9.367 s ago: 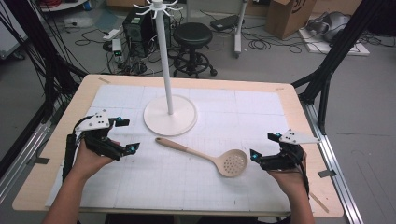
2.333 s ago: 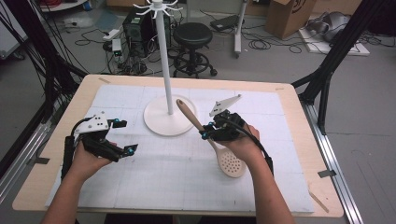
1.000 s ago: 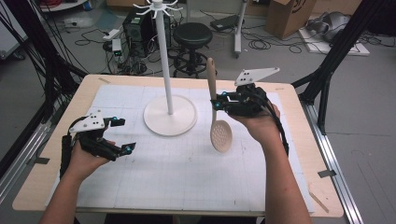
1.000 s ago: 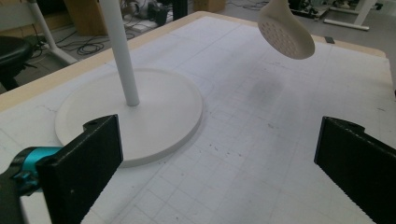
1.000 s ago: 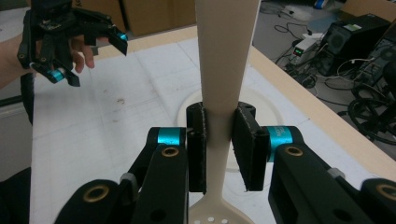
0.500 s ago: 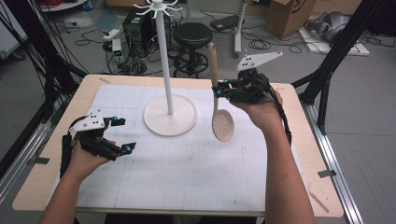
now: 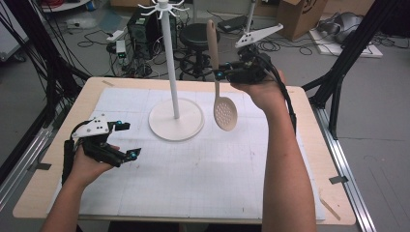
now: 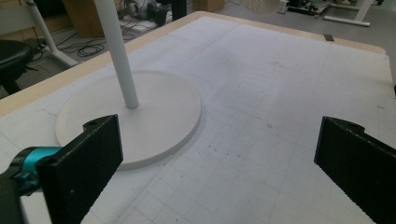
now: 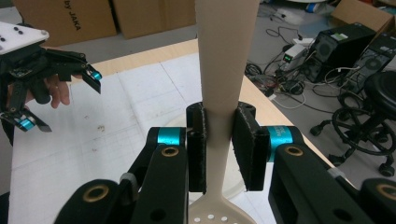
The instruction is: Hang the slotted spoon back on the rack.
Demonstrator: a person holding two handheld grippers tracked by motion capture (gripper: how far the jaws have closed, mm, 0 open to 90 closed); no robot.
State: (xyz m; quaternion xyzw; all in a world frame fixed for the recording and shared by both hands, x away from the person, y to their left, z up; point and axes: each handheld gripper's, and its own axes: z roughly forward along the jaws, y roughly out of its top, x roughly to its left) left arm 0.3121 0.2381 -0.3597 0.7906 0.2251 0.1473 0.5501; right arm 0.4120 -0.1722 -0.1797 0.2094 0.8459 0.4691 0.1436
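Lifting slotted spoon (image 7: pixel 225 112) higher beside stand (image 7: pixel 169 63), right gripper (image 7: pixel 223 73) clamped on handle; left gripper (image 7: pixel 126 140) parked, jaws wide apart.

**Even Light, Soft Shadows Over My Table**

I see flat, bright overhead light on the white mat (image 7: pixel 203 164); shadows stay faint. The far floor is dimmer. In my right gripper view, the spoon handle (image 9: pixel 226 56) blurs close up; nearby jaws look soft too.
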